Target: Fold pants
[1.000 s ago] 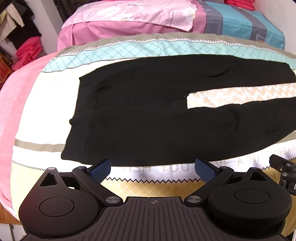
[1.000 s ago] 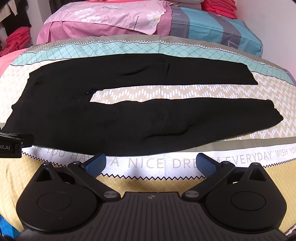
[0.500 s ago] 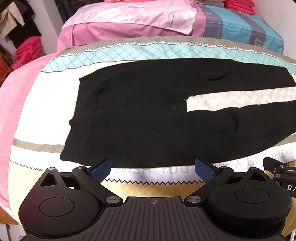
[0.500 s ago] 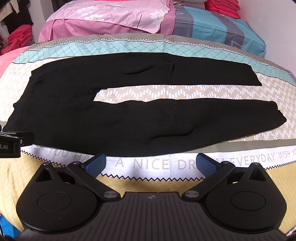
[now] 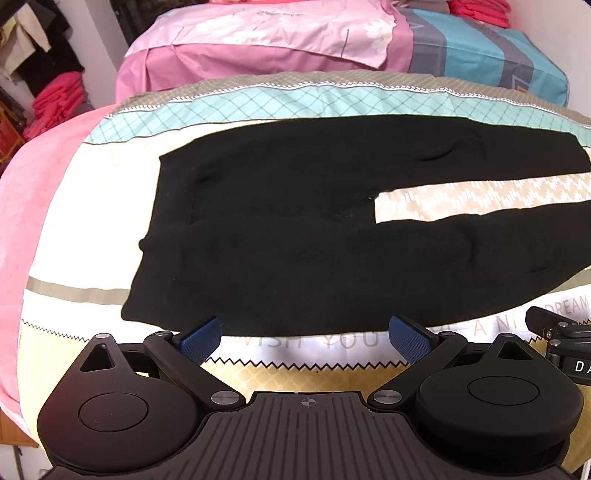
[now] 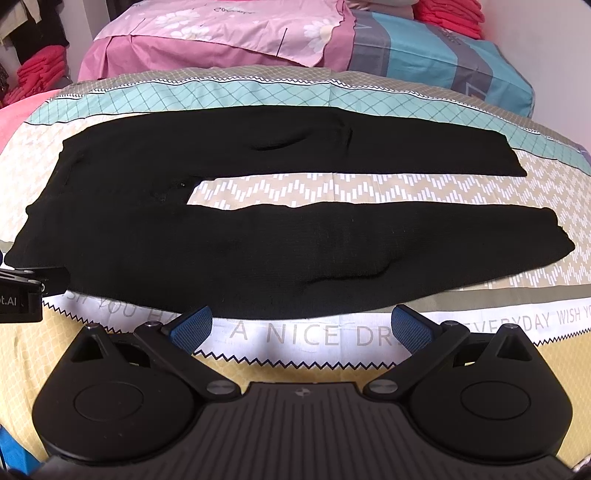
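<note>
Pants (image 6: pixel 236 236), black and knitted, lie spread flat across a bed (image 6: pixel 461 325) covered by a patterned sheet, waistband to the left and both legs stretched to the right with a strip of sheet showing between them. Just short of the pants' near edge, the left gripper (image 5: pixel 306 338) hovers with its blue-padded fingers (image 5: pixel 201 338) spread wide apart, holding nothing. The right gripper (image 6: pixel 301 328) waits the same way just beside the near leg, its fingers (image 6: pixel 412 328) wide apart and empty, over a white band printed with "A NICE DREAM". Beyond the pants, a pink floral quilt (image 6: pixel 229 33) and a blue-and-grey pillow (image 6: pixel 443 62) sit at the far side of the bed. Red folded clothes (image 5: pixel 55 99) are stacked well off to the pants' left.
</note>
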